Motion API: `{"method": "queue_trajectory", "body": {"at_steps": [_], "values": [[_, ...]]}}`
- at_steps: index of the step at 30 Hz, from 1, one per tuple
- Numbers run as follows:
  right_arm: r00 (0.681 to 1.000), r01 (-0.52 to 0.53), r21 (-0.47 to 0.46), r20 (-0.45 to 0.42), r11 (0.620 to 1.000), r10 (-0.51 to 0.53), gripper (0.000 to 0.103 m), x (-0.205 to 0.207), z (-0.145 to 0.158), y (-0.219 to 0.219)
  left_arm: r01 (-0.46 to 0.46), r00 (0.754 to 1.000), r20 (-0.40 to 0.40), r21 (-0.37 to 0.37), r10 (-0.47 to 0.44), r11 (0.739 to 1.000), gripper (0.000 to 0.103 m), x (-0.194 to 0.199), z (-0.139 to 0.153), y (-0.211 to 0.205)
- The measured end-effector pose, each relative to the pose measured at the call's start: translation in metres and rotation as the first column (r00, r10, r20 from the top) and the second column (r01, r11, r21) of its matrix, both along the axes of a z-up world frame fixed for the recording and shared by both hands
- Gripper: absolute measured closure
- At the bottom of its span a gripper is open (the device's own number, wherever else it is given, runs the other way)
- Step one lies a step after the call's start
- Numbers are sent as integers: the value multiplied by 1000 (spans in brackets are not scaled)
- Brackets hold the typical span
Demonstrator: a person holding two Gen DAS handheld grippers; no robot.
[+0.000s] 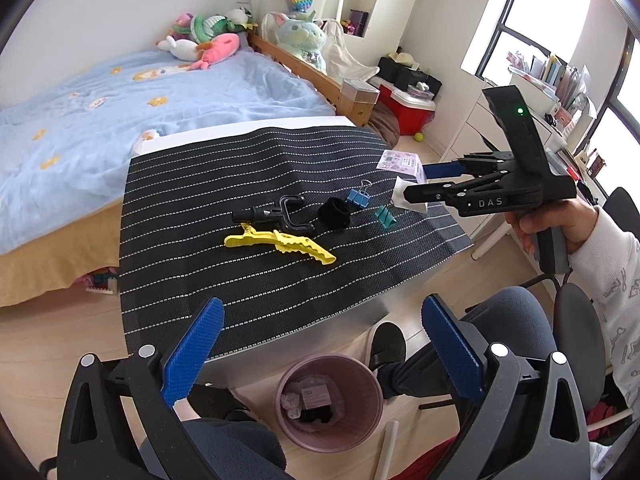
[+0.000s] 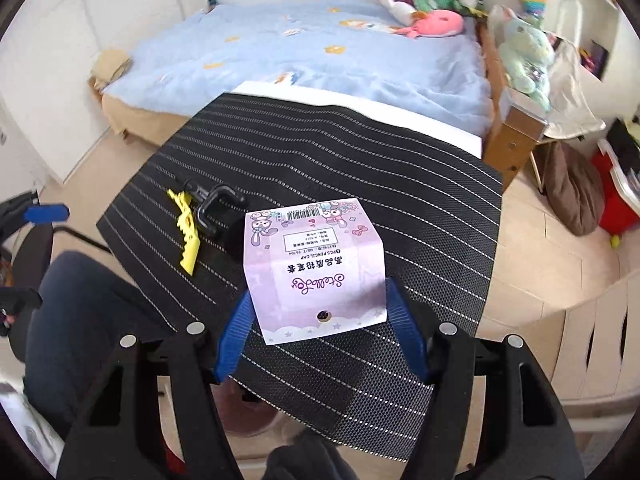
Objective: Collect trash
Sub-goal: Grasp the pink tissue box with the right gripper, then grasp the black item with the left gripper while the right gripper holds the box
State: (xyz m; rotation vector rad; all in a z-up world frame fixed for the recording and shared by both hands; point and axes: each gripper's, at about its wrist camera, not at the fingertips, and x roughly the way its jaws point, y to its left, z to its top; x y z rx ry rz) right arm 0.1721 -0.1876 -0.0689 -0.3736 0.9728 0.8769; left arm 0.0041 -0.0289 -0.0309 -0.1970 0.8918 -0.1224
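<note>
While the right gripper (image 2: 320, 320) clamps its blue pads on the two side edges of a purple pencil-cap packet (image 2: 314, 264), the packet is held above the right part of the striped black mat (image 1: 192, 200). The left gripper (image 1: 320, 354) hangs with jaws apart and nothing between them, above a pink waste bin (image 1: 330, 400) on the floor — paper scraps already inside. On the mat lie a yellow clip (image 1: 280, 242) and binder clips (image 1: 359, 197).
</note>
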Motion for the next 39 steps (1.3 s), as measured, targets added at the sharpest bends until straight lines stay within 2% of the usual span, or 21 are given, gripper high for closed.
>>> {"method": "queue_trajectory", "body": {"at_steps": [5,11,26,33,39], "values": [[999,32,21,-5,999,-32,39,-2,2,-5,1,1000,1,0,-1,1000,8,5,1,0],[999,32,-72,41,997,-29,39,-5,-8,-2,5,1000,7,3,-5,1000,8,7,4,-2],[990,80,-210,130,974,-54,39,-4,-25,-5,10,1000,-5,11,-10,1000,8,9,2,-5],[980,133,-191,170,973,-100,39,-3,-21,-13,11,1000,-14,18,-11,1000,8,12,0,-5],[982,155,-86,126,984,-144,39,-7,-6,-22,14,1000,-16,36,-13,999,8,21,2,-6]]}}
